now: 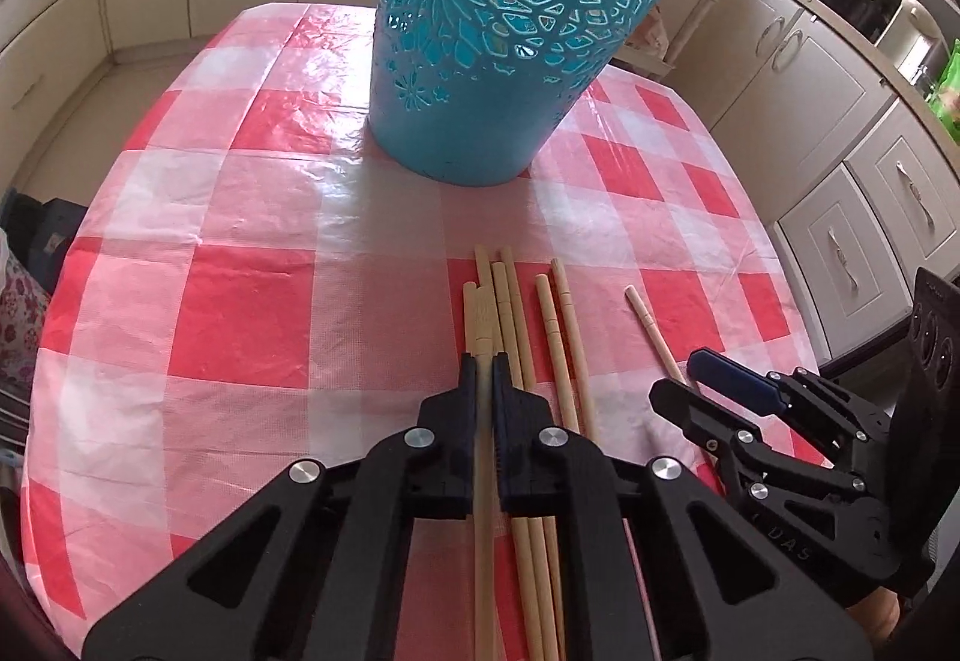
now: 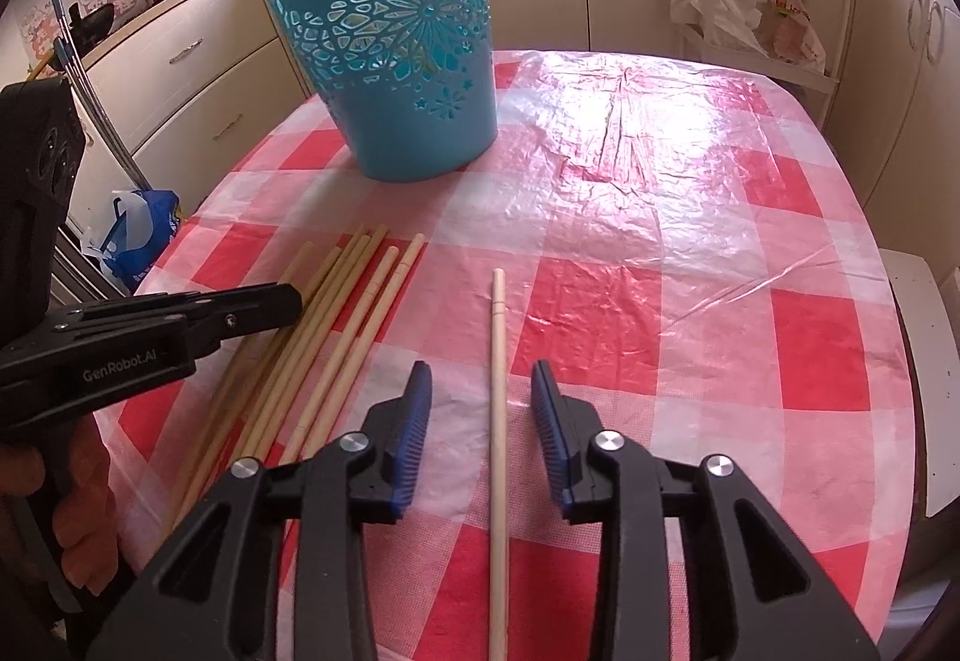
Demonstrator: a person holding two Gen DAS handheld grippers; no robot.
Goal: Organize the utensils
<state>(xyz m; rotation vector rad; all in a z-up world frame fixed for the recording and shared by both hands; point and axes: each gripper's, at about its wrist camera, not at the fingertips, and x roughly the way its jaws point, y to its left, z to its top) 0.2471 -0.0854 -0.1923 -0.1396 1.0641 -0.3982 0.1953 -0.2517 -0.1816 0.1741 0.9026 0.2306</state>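
Between open fingers, lone chopstick [image 2: 497, 397] points roughly toward bucket [image 2: 396, 54]

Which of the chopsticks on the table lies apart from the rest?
The lone chopstick between the open right gripper fingers lies by itself on the checked cloth; the other chopsticks sit bunched together by the left gripper.

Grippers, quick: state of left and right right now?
Left gripper: shut on a chopstick from the bundle.
Right gripper: open, straddling the lone chopstick, pads not touching it.
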